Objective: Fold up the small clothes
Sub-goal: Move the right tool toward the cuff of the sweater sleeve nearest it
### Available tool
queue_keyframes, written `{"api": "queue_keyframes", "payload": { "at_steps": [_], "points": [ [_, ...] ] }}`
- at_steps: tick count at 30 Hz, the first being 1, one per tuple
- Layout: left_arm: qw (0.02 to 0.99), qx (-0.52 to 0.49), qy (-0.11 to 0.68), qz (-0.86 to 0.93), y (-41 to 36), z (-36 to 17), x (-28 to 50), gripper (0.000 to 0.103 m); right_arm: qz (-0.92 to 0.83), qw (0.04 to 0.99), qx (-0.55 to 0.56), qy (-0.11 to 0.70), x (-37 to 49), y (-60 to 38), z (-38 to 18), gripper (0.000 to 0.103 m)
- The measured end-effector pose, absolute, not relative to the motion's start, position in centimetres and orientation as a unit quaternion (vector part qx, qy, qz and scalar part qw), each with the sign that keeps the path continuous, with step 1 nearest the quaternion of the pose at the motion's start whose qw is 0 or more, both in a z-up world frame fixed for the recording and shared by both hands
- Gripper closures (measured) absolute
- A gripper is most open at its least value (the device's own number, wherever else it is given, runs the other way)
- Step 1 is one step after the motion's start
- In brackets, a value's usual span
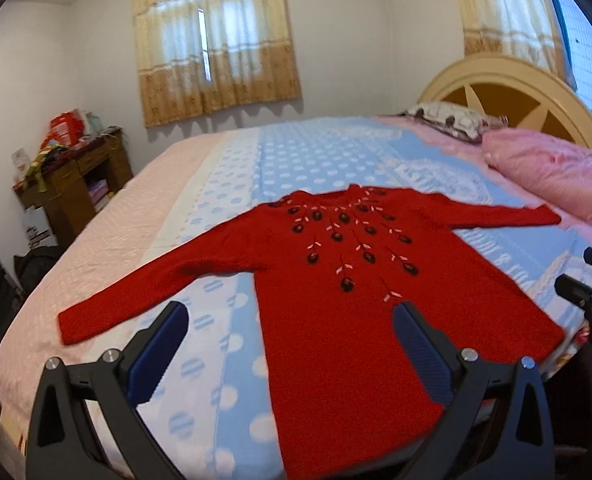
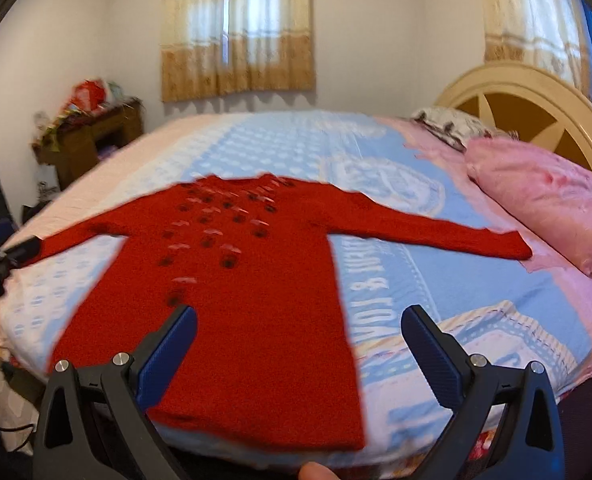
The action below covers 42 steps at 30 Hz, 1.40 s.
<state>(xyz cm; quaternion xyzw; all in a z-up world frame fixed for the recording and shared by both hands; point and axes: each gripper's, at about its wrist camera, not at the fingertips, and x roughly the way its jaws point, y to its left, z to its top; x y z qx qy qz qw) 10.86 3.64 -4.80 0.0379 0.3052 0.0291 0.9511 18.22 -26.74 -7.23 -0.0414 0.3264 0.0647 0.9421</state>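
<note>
Two fisheye views show the same long-sleeved red knitted sweater with dark embroidered flowers (image 1: pixel 348 300), laid flat on the blue polka-dot bedspread (image 1: pixel 223 360), sleeves spread to either side, neckline toward the far wall.

Left wrist view: your left gripper (image 1: pixel 289 312) hovers above the bed's near edge with its blue-padded fingers spread wide and empty. One finger sits over the bedspread left of the sweater's body, the other over the lower body. This view is sharp, so the flower stems and pale leaves read clearly. At the right edge your right gripper (image 1: pixel 588 284) shows only as dark parts, cut off by the frame. A wooden side table piled with clutter (image 1: pixel 75 172) stands at the far left.

Right wrist view: your right gripper (image 2: pixel 299 314) also hovers level over the hem, fingers wide apart and holding nothing; the left finger (image 2: pixel 175 344) overlaps the red knit, the right one lies over the bedspread. Motion blur smears the embroidery into dark spots. Only here do the printed letters on the bedspread show beside the sweater, though they are hard to read. The pink folded quilt (image 2: pixel 544 196) lies by the cream arched headboard (image 2: pixel 536 92). A fingertip (image 2: pixel 316 472) enters at the bottom edge, mostly cut off.
</note>
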Motion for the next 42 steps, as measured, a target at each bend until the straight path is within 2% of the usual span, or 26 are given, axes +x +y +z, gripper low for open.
{"api": "queue_keyframes", "payload": {
  "at_steps": [12,31,35,42],
  "points": [
    [0.93,0.02,0.366,0.039,6.5,-8.3,22.0,0.0,-0.043,0.928,0.04,0.369,29.9,-38.8,-10.7,0.001],
    [0.912,0.029,0.409,0.032,5.9,-12.7,33.6,0.0,-0.159,0.901,0.084,0.394,38.4,-51.1,-11.4,0.001],
    [0.909,0.025,0.415,0.028,6.0,-13.4,35.0,0.0,-0.184,0.891,0.111,0.399,39.3,-54.4,-11.5,0.011],
    [0.907,0.017,0.419,0.017,5.5,-14.3,36.4,0.0,-0.22,0.873,0.139,0.413,40.4,-59.2,-12.2,0.022]
  ]
}}
